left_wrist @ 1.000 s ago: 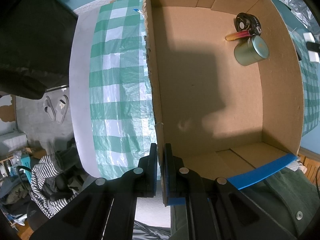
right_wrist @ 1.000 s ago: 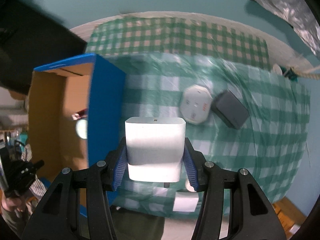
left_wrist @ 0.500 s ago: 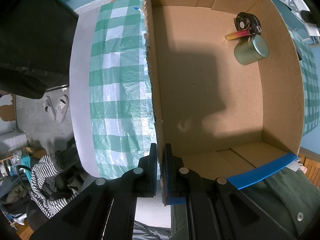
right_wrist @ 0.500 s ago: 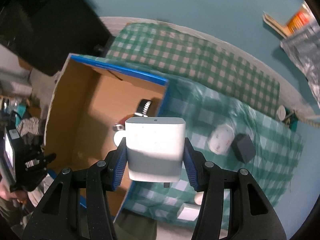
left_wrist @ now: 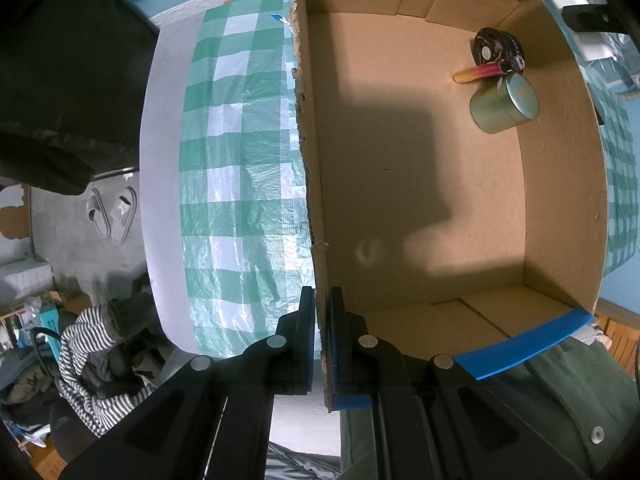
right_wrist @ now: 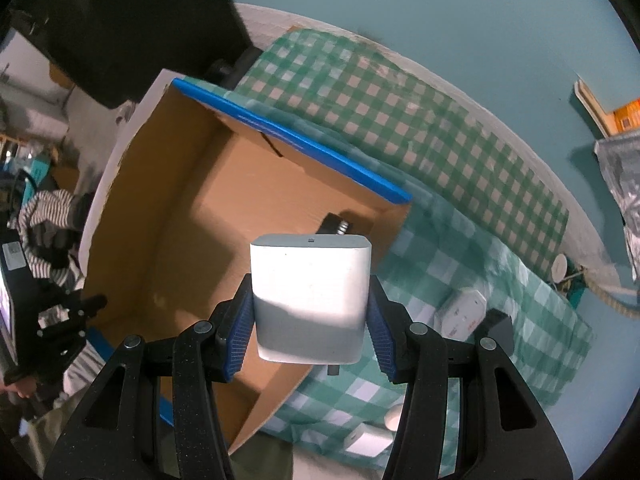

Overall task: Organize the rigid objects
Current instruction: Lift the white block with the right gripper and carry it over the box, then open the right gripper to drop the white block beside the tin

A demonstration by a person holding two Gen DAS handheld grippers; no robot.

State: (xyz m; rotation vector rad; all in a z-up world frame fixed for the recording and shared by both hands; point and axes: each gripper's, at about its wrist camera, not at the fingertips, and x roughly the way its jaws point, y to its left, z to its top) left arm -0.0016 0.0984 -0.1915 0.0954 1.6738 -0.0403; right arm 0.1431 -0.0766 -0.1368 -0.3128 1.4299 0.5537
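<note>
Transit entry: right gripper (right_wrist: pixel 310 316) clamped a white block (right_wrist: pixel 310 296) between its blue pads (right_wrist: pixel 240 336), pointing down. Box (right_wrist: pixel 188 216) lay directly below and to the left of the block; a second before, the block hung over checked cloth (right_wrist: pixel 460 264) with the box off to the left edge, so the carry had brought it over the opening. Judged: release into the box was the next step. White puck (right_wrist: pixel 464 312) and dark block (right_wrist: pixel 498 326), formerly just ahead of the jaws, sat well to the right, not yet packed. Left gripper (left_wrist: pixel 319 340) pinched the box wall (left_wrist: pixel 310 160), unchanged across frames. Tin (left_wrist: pixel 504 104), lighter (left_wrist: pixel 482 72) and black disc (left_wrist: pixel 496 46) rested in the far right corner inside.
</note>
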